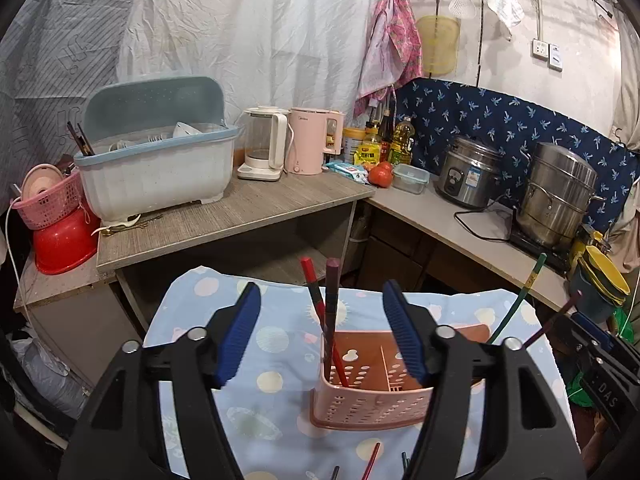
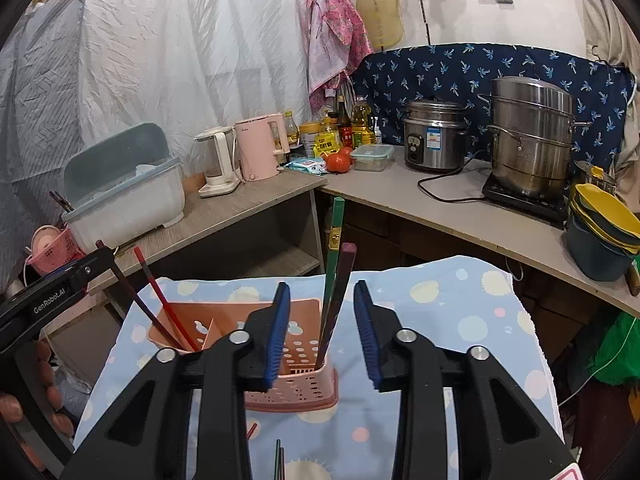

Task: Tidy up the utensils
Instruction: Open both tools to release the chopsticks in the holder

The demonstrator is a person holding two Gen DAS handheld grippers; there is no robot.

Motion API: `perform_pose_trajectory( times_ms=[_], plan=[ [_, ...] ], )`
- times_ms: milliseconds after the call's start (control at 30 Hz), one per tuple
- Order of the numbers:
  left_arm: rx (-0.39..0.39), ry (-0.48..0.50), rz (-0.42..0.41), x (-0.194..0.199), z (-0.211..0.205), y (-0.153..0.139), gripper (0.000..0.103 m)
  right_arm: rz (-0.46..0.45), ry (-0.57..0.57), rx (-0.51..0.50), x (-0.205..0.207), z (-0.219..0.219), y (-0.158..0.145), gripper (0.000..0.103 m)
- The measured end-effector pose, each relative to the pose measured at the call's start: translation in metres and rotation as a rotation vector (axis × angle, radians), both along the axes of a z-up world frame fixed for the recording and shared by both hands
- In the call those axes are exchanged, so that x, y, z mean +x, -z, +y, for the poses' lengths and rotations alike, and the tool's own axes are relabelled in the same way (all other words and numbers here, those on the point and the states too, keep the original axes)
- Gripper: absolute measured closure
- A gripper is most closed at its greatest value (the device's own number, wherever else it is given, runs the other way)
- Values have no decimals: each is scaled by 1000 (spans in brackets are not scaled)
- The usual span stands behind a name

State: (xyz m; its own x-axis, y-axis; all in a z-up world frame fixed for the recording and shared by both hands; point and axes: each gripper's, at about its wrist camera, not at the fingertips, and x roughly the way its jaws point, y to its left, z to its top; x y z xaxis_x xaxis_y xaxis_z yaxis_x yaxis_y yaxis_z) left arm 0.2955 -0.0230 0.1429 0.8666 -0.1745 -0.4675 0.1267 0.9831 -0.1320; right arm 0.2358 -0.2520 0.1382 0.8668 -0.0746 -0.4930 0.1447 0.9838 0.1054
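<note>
Nearest, lying loose on the dotted blue cloth [image 1: 280,432]: a few chopsticks [image 1: 371,460] not yet sorted, only their ends showing at the bottom edge of both views.

Just beyond, left tongs [image 1: 320,334] spread wide, pads clear of everything, nothing clamped; poised over the left end of the pink holder [image 1: 372,404]. Right tongs [image 2: 322,330] also parted, narrower, with the green chopstick [image 2: 334,256] and the dark purple chopstick [image 2: 340,292] standing between the pads but untouched. Probably a release in both cases, judging by sticks standing free in the holder.

In the left compartment: a red chopstick [image 1: 320,312] and a maroon chopstick [image 1: 331,312], leaning on the wall, propped by the divider. In the right compartment: the green and purple pair, tips down, tilted against the rim. Pairs kept apart by compartment, seemingly.

Left view only: the holder's perforated front and divider seen from above. Right view only: fingers [image 2: 52,392] of the person's hand round the left handle, plus the holder's full width.

Farther off, on the grey worktop [image 1: 240,208]: dish rack [image 1: 156,160], kettles [image 1: 280,144], rice cooker [image 2: 434,136], steamer pot [image 2: 530,136].
</note>
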Motion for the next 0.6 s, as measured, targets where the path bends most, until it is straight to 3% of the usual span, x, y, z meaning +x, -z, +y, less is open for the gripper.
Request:
perform_pose_trajectory(
  times_ms=[200, 600],
  plan=[
    [-6, -6, 3, -20, 7, -3, 33, -29, 19, 22, -25, -5, -8, 56],
    [5, -10, 46, -72, 20, 16, 26, -19, 23, 22, -79, 2, -2, 52]
  ],
)
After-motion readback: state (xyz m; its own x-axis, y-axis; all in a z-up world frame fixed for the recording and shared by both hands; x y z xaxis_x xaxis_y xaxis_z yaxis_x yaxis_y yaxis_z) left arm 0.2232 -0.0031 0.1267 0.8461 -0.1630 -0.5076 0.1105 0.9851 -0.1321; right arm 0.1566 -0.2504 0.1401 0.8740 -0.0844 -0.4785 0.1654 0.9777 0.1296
